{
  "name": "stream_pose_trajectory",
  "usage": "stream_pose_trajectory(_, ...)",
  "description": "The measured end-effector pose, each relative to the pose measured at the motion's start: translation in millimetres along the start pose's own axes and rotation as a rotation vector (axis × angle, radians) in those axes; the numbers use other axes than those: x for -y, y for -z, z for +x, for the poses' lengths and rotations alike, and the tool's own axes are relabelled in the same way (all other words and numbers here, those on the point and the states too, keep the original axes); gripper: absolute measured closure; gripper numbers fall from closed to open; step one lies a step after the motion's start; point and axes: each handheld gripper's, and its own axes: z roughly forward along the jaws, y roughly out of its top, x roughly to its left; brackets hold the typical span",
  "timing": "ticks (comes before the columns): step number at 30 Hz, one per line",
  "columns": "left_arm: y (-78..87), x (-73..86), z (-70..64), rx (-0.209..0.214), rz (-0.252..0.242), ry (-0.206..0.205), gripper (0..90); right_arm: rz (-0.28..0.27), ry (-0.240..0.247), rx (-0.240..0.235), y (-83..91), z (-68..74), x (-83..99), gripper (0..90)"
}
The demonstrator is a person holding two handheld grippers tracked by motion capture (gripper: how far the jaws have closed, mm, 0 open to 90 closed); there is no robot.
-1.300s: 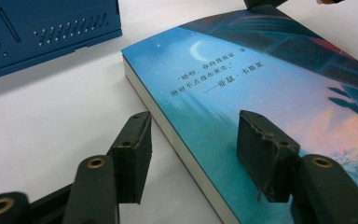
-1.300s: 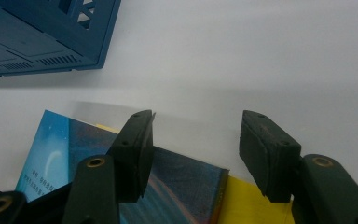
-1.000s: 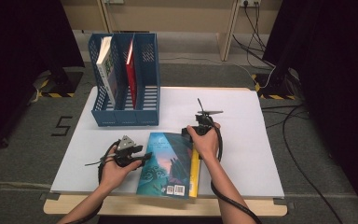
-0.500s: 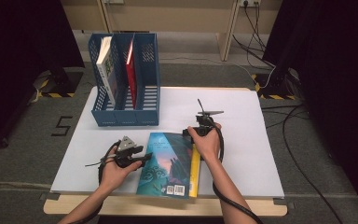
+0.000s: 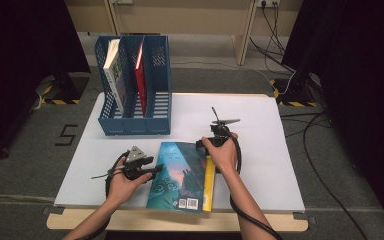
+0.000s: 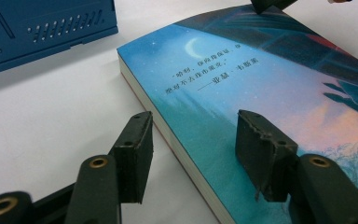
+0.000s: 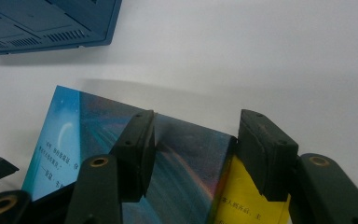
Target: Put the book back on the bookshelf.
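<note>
- nothing shifted over the last second: you kept both grippers parked at the book, so the lift had not begun.
- left gripper was spread, straddling the book's page edge.
- right gripper was spread over its far corner by the yellow spine.
- book lay flat near the table's front edge, blue night-sky cover up.

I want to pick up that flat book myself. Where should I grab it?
Probably by a long edge. The book lies flat on the table, so come from the side: the left gripper already straddles its page edge, open; the right gripper is at the far spine corner.
</note>
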Motion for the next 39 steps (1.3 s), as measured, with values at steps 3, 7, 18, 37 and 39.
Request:
stream_pose_trajectory(3,0.3,0.2,-0.1,0.003,0.001,0.002,45.9,-0.004,-0.007,-0.004,0.0,0.2,0.9,46.5)
stream_pose_trajectory(7,1.6,0.7,-0.9,0.012,0.004,0.004,45.7,-0.01,-0.004,-0.005,0.0,-0.6,1.7,46.8)
stream_pose_trajectory(18,7.3,5.0,1.3,0.039,0.014,0.037,44.8,-0.012,0.003,0.017,-0.3,2.6,2.8,46.7)
stream_pose_trajectory(37,10.5,8.2,-0.4,0.048,0.014,0.058,45.1,-0.013,-0.012,0.017,-0.6,3.4,3.0,46.1)
stream_pose_trajectory(39,10.5,8.4,-0.2,0.048,0.017,0.058,45.3,-0.012,-0.013,0.018,-0.3,3.1,3.0,46.7)
